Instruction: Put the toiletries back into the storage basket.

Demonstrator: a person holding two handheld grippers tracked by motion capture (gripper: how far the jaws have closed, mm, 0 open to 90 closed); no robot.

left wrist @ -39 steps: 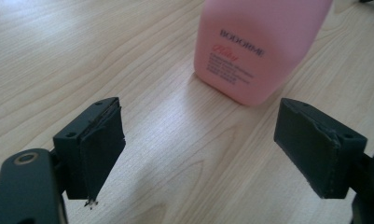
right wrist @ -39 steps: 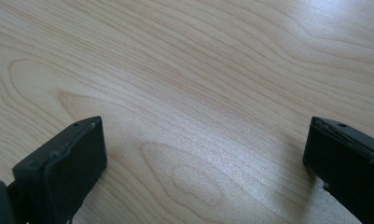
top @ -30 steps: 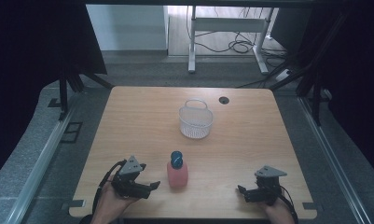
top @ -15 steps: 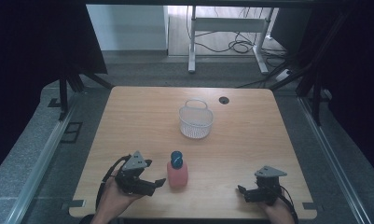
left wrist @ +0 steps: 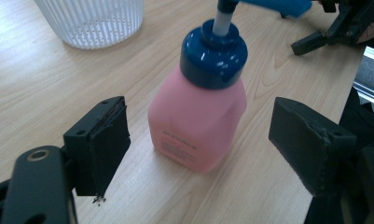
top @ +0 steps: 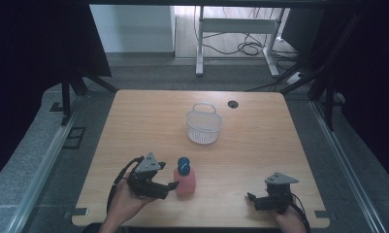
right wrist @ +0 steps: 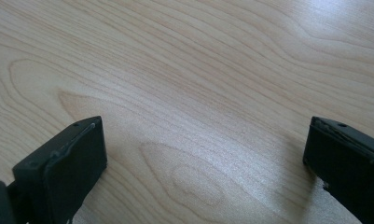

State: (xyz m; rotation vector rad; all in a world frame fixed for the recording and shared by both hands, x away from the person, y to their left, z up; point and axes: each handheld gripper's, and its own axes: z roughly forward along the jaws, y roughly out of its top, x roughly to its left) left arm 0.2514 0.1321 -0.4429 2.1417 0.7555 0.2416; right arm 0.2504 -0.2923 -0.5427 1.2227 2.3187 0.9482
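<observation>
The pink plastic bottle with the blue pump cap is being bracketed, not yet gripped, by the wide-open left gripper, while the empty, open right gripper is being rested well away from that bottle on the wooden worktop.

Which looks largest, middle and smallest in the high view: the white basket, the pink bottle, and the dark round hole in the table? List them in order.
1. White basket, widest outline, though farther from the camera.
2. Pink bottle with its blue cap, narrower, though nearer.
3. Dark round hole near the table's far edge, clearly smallest.
</observation>
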